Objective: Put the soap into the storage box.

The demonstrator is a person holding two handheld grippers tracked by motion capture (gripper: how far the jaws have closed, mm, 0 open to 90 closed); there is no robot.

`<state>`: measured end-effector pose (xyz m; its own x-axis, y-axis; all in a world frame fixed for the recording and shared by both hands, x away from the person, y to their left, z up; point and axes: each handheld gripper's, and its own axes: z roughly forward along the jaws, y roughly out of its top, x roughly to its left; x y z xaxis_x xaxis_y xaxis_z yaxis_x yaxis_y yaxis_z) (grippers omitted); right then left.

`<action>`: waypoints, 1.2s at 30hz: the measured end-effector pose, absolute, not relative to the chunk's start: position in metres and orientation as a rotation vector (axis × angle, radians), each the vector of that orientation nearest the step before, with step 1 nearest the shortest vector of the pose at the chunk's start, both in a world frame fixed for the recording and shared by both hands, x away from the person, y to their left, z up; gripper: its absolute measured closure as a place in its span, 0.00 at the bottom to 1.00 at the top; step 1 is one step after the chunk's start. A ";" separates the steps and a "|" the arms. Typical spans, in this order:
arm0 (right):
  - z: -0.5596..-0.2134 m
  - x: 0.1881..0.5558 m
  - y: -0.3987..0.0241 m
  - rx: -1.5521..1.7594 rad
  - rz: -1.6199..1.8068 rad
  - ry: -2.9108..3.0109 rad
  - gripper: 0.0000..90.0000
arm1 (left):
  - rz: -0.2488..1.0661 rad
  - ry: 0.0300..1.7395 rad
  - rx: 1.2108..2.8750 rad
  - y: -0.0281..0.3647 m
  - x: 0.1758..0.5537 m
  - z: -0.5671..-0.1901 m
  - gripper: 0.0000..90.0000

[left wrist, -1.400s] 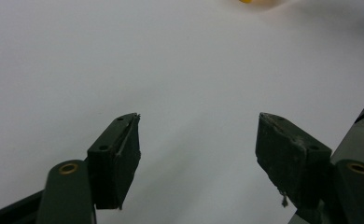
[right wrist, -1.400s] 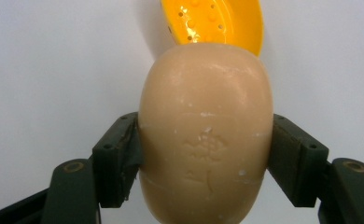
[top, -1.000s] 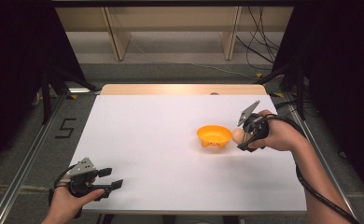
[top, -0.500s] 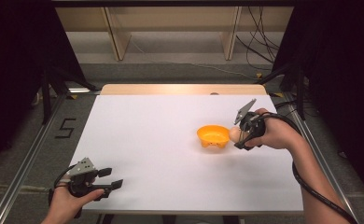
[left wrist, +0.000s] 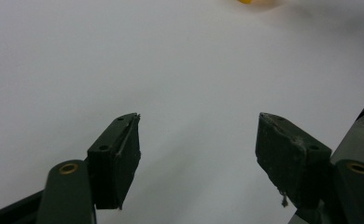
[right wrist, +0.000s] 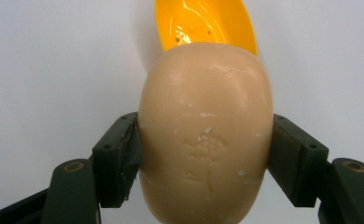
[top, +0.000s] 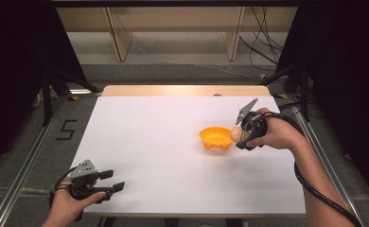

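Note:
A beige bar of soap (right wrist: pixel 206 130) is clamped between the jaws of my right gripper (top: pixel 238 135), which is shut on it. In the high view the soap (top: pixel 236 134) hangs just at the right rim of a small orange bowl (top: pixel 215 138) on the white table. The right gripper view looks past the soap into the bowl (right wrist: pixel 203 23), whose glossy inside holds nothing. My left gripper (top: pixel 110 180) rests open near the table's front left corner, its jaws spread wide over bare white surface (left wrist: pixel 194 140).
The white table top (top: pixel 163 142) stretches between the two grippers. A wooden strip (top: pixel 182 90) runs along its far edge, with shelving legs and cables on the floor beyond. Metal rails flank the table on both sides.
My right gripper with the soap has shifted slightly left and up toward the bowl's rim. The left gripper has stayed still.

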<state>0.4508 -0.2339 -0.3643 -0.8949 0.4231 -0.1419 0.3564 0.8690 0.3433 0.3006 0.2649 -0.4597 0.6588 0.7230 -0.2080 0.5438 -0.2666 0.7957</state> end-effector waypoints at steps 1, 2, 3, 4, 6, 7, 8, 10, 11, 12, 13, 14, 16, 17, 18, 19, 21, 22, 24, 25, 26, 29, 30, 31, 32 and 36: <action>-0.364 0.451 -0.234 0.588 0.463 2.830 0.37 | 0.246 0.989 1.948 0.265 0.301 -0.460 0.34; -0.364 0.451 -0.233 0.606 0.463 2.825 0.37 | 0.243 0.995 1.954 0.265 0.300 -0.459 0.34; -0.364 0.453 -0.233 0.582 0.467 2.826 0.37 | 0.241 0.994 1.958 0.265 0.300 -0.459 0.34; -0.364 0.453 -0.233 0.579 0.465 2.826 0.37 | 0.244 0.996 1.955 0.265 0.300 -0.459 0.34; -0.364 0.452 -0.232 0.614 0.463 2.824 0.37 | 0.243 0.995 1.957 0.265 0.300 -0.459 0.34; -0.364 0.453 -0.232 0.594 0.463 2.823 0.37 | 0.250 0.995 1.953 0.265 0.300 -0.459 0.34; -0.364 0.454 -0.232 0.580 0.467 2.827 0.37 | 0.244 0.988 1.948 0.265 0.301 -0.460 0.34; -0.364 0.455 -0.231 0.574 0.472 2.829 0.37 | 0.247 0.998 1.953 0.265 0.300 -0.459 0.34; -0.364 0.455 -0.230 0.585 0.466 2.825 0.37 | 0.241 0.995 1.957 0.265 0.300 -0.459 0.34; -0.364 0.455 -0.230 0.614 0.462 2.822 0.37 | 0.242 0.995 1.955 0.265 0.300 -0.459 0.34; -0.364 0.455 -0.229 0.602 0.464 2.819 0.37 | 0.243 0.995 1.955 0.265 0.300 -0.459 0.34; -0.364 0.456 -0.229 0.585 0.471 2.830 0.37 | 0.243 0.995 1.954 0.265 0.300 -0.459 0.34; -0.364 0.456 -0.229 0.602 0.467 2.829 0.37 | 0.242 0.995 1.955 0.265 0.300 -0.459 0.34; -0.364 0.456 -0.227 0.607 0.469 2.821 0.37 | 0.245 0.995 1.956 0.265 0.300 -0.459 0.34; -0.364 0.457 -0.228 0.584 0.473 2.831 0.37 | 0.245 0.995 1.956 0.265 0.300 -0.459 0.34; -0.364 0.458 -0.227 0.574 0.472 2.829 0.37 | 0.244 0.993 1.957 0.265 0.300 -0.459 0.34; -0.364 0.458 -0.227 0.578 0.471 2.830 0.37 | 0.242 0.996 1.946 0.264 0.300 -0.459 0.34; -0.364 0.459 -0.226 0.585 0.478 2.826 0.37 | 0.242 0.996 1.949 0.265 0.300 -0.459 0.34; -0.363 0.460 -0.226 0.581 0.477 2.827 0.37 | 0.241 0.996 1.950 0.265 0.300 -0.459 0.34; -0.363 0.461 -0.225 0.587 0.477 2.824 0.37 | 0.242 0.997 1.949 0.265 0.300 -0.459 0.34; -0.363 0.461 -0.225 0.590 0.478 2.823 0.37 | 0.241 0.997 1.949 0.265 0.300 -0.459 0.34; -0.363 0.463 -0.223 0.575 0.480 2.823 0.37 | 0.241 0.996 1.950 0.265 0.300 -0.459 0.34; -0.362 0.463 -0.222 0.588 0.475 2.821 0.37 | 0.241 0.996 1.950 0.265 0.300 -0.459 0.34; -0.362 0.463 -0.222 0.588 0.475 2.821 0.37 | 0.241 0.996 1.950 0.265 0.300 -0.459 0.34; -0.362 0.464 -0.222 0.575 0.478 2.824 0.37 | 0.241 0.996 1.949 0.265 0.300 -0.459 0.34; -0.362 0.467 -0.218 0.568 0.474 2.827 0.37 | 0.241 0.996 1.949 0.265 0.300 -0.459 0.34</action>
<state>0.4666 -0.2176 -0.3618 -0.9014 0.4068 -0.1484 0.3361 0.8733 0.3526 0.3002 0.2649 -0.4587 0.6553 0.7252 -0.2113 0.5485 -0.2645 0.7932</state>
